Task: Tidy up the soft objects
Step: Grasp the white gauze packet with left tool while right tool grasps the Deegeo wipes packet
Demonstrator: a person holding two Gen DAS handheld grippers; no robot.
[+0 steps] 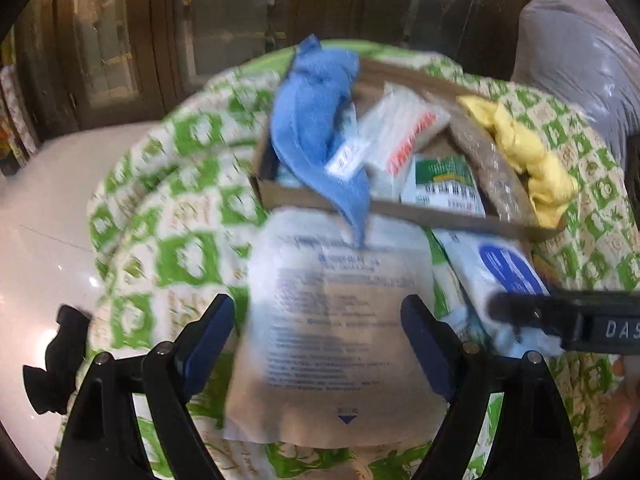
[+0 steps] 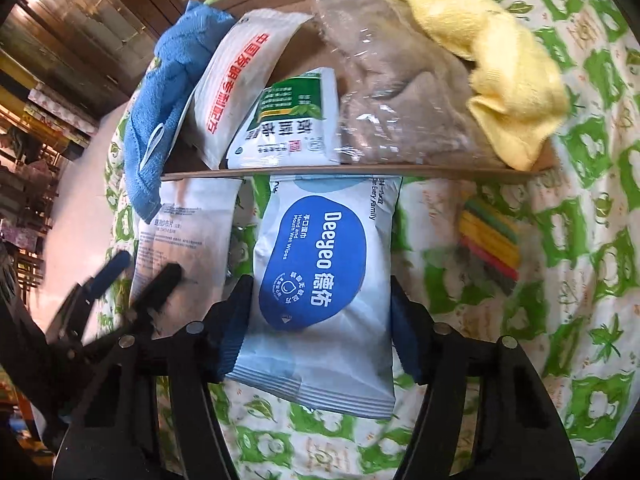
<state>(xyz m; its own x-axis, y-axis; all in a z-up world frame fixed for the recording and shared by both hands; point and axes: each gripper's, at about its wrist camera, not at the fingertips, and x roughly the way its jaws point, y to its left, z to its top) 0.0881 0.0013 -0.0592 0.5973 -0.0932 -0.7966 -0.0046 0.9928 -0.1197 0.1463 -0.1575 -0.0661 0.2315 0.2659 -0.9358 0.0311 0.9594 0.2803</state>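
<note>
1. Wet-wipes pack (image 2: 320, 280) at the centre of the right wrist view, flat on a green-and-white patterned cloth (image 2: 560, 240), label up. Long axis from 6 to 12 o'clock, near sealed end at 6, far end just short of the tray rim. Lettering turned sideways, tops of the letters toward 3 o'clock.
2. Right gripper (image 2: 320, 292) about half closed across the pack's narrow width, pads against both long edges at 9 and 3 o'clock; by the look, a light pinch already on.
3. Handling, as a judgement: soft and squashy, moderately heavy from damp contents, slick film likely to slide under a weak grip. Best hold across the short width near the middle, as now; a hold at a sealed end would probably let the body sag.
4. Left gripper (image 1: 320, 312) wide open, straddling a flat printed pouch (image 1: 340, 320) without squeezing it; pouch at 9 o'clock of the pack, long axis also 6 to 12.
5. Bundle of coloured strips (image 2: 492, 236) at 3 o'clock of the pack, apart from it.
6. Cardboard tray (image 2: 360, 170) at 12 o'clock, holding sachets and a clear bag; blue towel (image 2: 160, 100) draped over its rim at 10 o'clock, yellow cloth (image 2: 500, 60) at 1 o'clock.
</note>
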